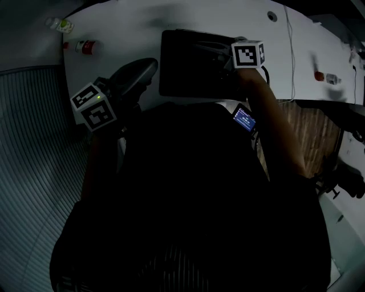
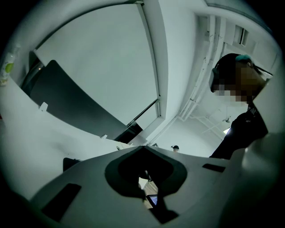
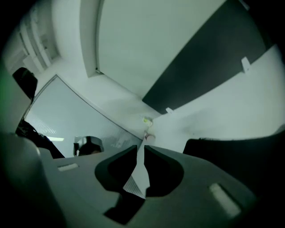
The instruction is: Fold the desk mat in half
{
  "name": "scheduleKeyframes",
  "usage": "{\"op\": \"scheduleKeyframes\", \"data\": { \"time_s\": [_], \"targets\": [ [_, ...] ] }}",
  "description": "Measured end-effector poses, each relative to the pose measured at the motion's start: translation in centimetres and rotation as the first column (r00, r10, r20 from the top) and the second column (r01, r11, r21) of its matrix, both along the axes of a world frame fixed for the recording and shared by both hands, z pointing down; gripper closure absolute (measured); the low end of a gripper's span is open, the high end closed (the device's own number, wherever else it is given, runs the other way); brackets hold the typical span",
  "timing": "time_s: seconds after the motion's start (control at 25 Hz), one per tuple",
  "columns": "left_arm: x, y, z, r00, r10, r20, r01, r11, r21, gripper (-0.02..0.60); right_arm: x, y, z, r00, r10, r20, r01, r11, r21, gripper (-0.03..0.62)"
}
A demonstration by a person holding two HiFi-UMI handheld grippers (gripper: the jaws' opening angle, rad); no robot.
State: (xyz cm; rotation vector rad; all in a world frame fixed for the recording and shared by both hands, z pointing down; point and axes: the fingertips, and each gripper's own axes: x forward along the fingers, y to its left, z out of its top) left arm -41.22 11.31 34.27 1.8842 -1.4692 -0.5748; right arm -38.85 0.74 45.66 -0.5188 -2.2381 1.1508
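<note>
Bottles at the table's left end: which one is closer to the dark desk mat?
The red bottle, nearer the desk mat; the green-and-white bottle lies farther off, toward the table's corner.

The white tabletop carries a dark desk mat, a greenish bottle and a red-banded bottle (both lying at the left), and a thin cable.

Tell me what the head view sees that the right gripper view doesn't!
Only the head view: the left gripper, a small lit screen and a white cable. Only the right gripper view: the jaws of the right gripper, slightly apart with nothing between, and a dark panel. Both: the white table, the dark desk mat and two small bottles.
</note>
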Motion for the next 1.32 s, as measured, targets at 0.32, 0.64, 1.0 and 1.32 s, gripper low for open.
{"op": "scheduleKeyframes", "data": {
  "time_s": [0.32, 0.64, 1.0, 1.32],
  "targets": [
    [4.9, -6.7, -2.9, 0.973, 0.191, 0.133, -0.196, 0.98, 0.03, 0.574, 7.9, -5.8, -11.2, 0.925, 0.237, 0.296, -0.282, 0.952, 0.12, 0.589],
    [10.7, -10.1, -4.0, 0.928, 0.324, 0.186, -0.332, 0.943, 0.016, 0.574, 14.1, -5.7, -14.0, 0.892, 0.282, 0.354, -0.357, 0.919, 0.168, 0.591],
    [11.0, -10.1, -2.3, 0.918, 0.346, 0.194, -0.346, 0.937, -0.037, 0.574, 14.3, -5.3, -12.5, 0.891, 0.299, 0.341, -0.367, 0.917, 0.155, 0.591],
    [10.8, -9.5, -1.2, 0.924, 0.339, 0.179, -0.334, 0.941, -0.059, 0.574, 13.8, -4.5, -12.5, 0.905, 0.27, 0.33, -0.337, 0.927, 0.165, 0.591]
  ]
}}
